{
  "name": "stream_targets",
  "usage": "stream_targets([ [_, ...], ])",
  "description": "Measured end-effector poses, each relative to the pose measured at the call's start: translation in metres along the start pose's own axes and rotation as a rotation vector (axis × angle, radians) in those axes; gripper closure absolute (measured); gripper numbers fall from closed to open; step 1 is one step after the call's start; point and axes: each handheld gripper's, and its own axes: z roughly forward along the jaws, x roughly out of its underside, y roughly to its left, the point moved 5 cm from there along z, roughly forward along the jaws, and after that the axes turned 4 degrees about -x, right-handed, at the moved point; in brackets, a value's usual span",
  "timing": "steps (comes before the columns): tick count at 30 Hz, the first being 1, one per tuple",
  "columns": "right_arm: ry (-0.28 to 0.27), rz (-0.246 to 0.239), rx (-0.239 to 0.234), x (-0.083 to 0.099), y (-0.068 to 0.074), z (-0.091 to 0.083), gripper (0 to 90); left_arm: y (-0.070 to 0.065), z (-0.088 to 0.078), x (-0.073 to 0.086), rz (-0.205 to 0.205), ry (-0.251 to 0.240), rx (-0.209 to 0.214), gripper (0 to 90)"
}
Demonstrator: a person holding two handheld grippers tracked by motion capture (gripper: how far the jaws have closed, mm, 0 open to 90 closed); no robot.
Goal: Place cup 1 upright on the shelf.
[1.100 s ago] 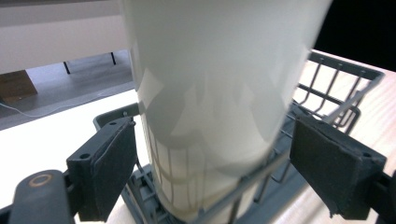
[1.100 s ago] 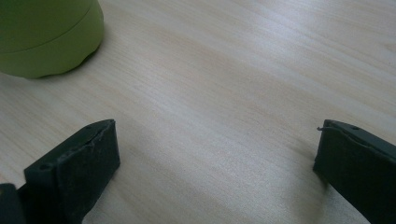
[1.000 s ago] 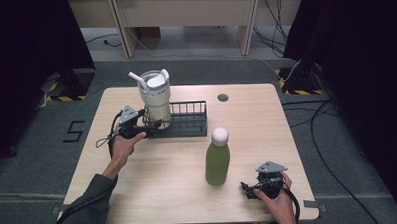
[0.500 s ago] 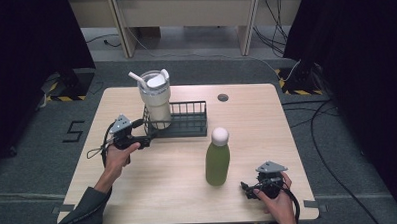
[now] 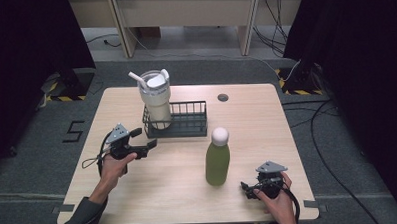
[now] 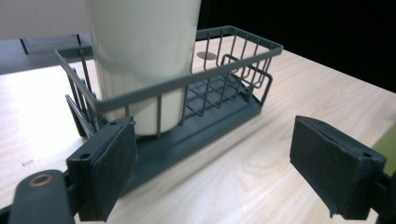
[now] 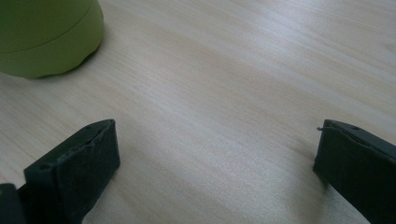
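Beside the wire rack [image 5: 187, 123] with its tumbler [image 5: 155, 97], left tongs [image 5: 146, 143] wide, empty.

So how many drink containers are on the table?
2. A cream tumbler with a straw stands in the left end of the dark wire basket. A green bottle with a white cap stands on the bare table, nearer the person's side.

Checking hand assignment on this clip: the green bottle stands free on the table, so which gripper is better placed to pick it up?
Probably right. The right gripper rests open beside the green bottle, whose base shows just ahead of its jaws. The left gripper is open facing the wire rack and tumbler.
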Motion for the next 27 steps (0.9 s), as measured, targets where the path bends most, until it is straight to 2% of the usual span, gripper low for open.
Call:
stream_targets([
  [16,0.0,0.004,0.0,0.0,0.0,0.0,0.3,-0.005,-0.021,0.027,-0.044,0.033,0.012,14.8],
  [22,0.0,-0.001,0.0,-0.001,0.0,0.0,0.3,-0.01,-0.028,0.042,-0.017,0.08,0.011,14.8],
  [25,0.001,-0.001,0.0,-0.001,0.0,0.0,0.3,-0.013,-0.031,0.05,-0.028,0.108,0.011,14.8],
  [26,0.0,-0.001,0.0,-0.001,0.0,0.0,0.3,-0.016,-0.031,0.057,-0.014,0.138,0.019,14.8],
  [27,0.0,-0.001,0.0,-0.001,0.0,0.0,0.3,-0.016,-0.031,0.057,-0.014,0.138,0.019,14.8],
])
